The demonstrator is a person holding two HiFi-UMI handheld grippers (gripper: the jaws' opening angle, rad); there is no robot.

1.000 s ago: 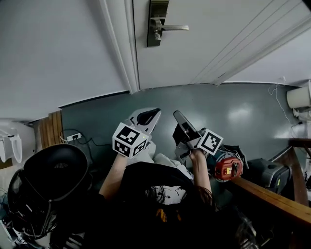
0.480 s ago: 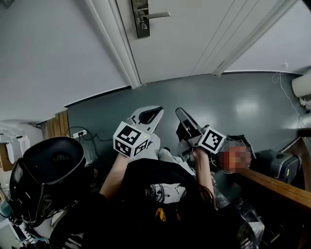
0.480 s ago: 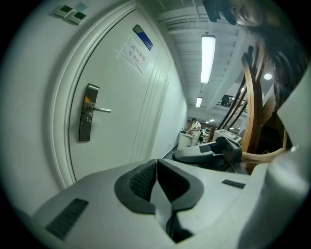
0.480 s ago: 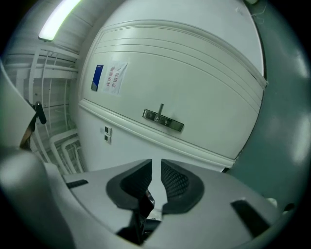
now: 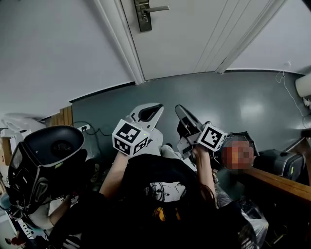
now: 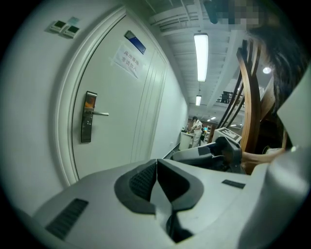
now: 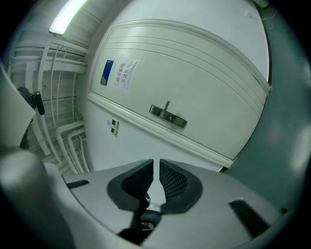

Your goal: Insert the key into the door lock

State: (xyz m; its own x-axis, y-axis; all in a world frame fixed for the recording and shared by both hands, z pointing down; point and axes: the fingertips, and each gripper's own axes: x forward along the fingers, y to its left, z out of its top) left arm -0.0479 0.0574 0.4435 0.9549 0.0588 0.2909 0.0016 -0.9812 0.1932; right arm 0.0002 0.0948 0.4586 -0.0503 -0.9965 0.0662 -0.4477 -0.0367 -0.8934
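Observation:
The white door (image 5: 194,34) fills the top of the head view, with its metal lock plate and lever handle (image 5: 143,12) at the upper edge. The lock plate (image 6: 87,116) also shows in the left gripper view, and it lies sideways (image 7: 167,116) in the right gripper view. Both grippers are held side by side low over the floor, well short of the door. My left gripper (image 5: 154,108) is shut, its pads (image 6: 141,181) pressed together on nothing. My right gripper (image 5: 179,109) is shut to a thin slit. A small dark key piece with a metal ring (image 7: 144,214) sits low between its pads.
A black rounded chair (image 5: 48,155) stands at the left, with a power strip and cables (image 5: 85,129) by the wall. At the right are a wooden rail (image 5: 279,184) and a dark machine (image 5: 282,163). A paper notice (image 6: 127,57) hangs on the door. A person (image 6: 196,127) stands far down the corridor.
The head view has swung, so the lock plate now sits higher and further left. Both grippers keep their side-by-side pose, still shut. The black chair has drifted upward in view.

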